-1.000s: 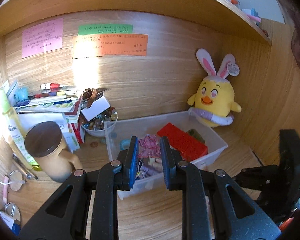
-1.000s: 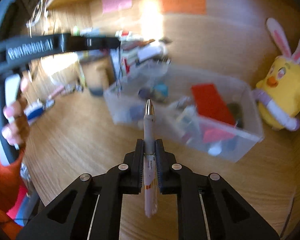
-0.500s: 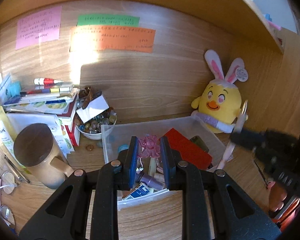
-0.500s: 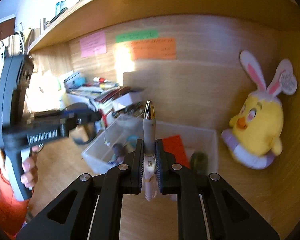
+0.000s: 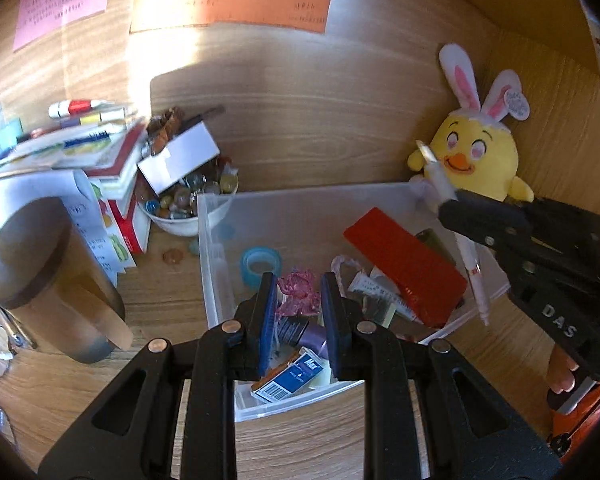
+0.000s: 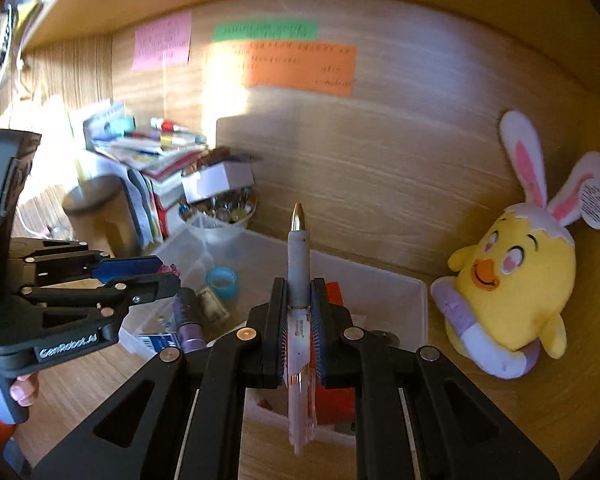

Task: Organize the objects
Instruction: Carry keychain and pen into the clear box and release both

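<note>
My left gripper [image 5: 298, 286] is shut on a small pink translucent flower-like trinket [image 5: 299, 293], held above the clear plastic bin [image 5: 220, 264]. The bin holds a red box [image 5: 406, 264], a blue tape roll [image 5: 261, 265], a purple tube and a blue packet. My right gripper [image 6: 298, 292] is shut on a pale pink pen [image 6: 299, 300] with a gold tip, pointing up over the bin's right side [image 6: 414, 312]. The right gripper and pen also show in the left wrist view [image 5: 444, 184]. The left gripper also shows in the right wrist view [image 6: 156, 274].
A yellow bunny-eared chick plush [image 5: 476, 156] sits right of the bin against the wooden wall. A bowl of marbles [image 5: 184, 204], stacked books [image 5: 80, 148] and a tan mug with a dark lid [image 5: 40, 268] stand left. Sticky notes [image 5: 228, 4] hang on the wall.
Both grippers moved in over the bin. The right gripper with the pen swung in from the right and now hangs over the bin's right side. Both grips are unchanged.
</note>
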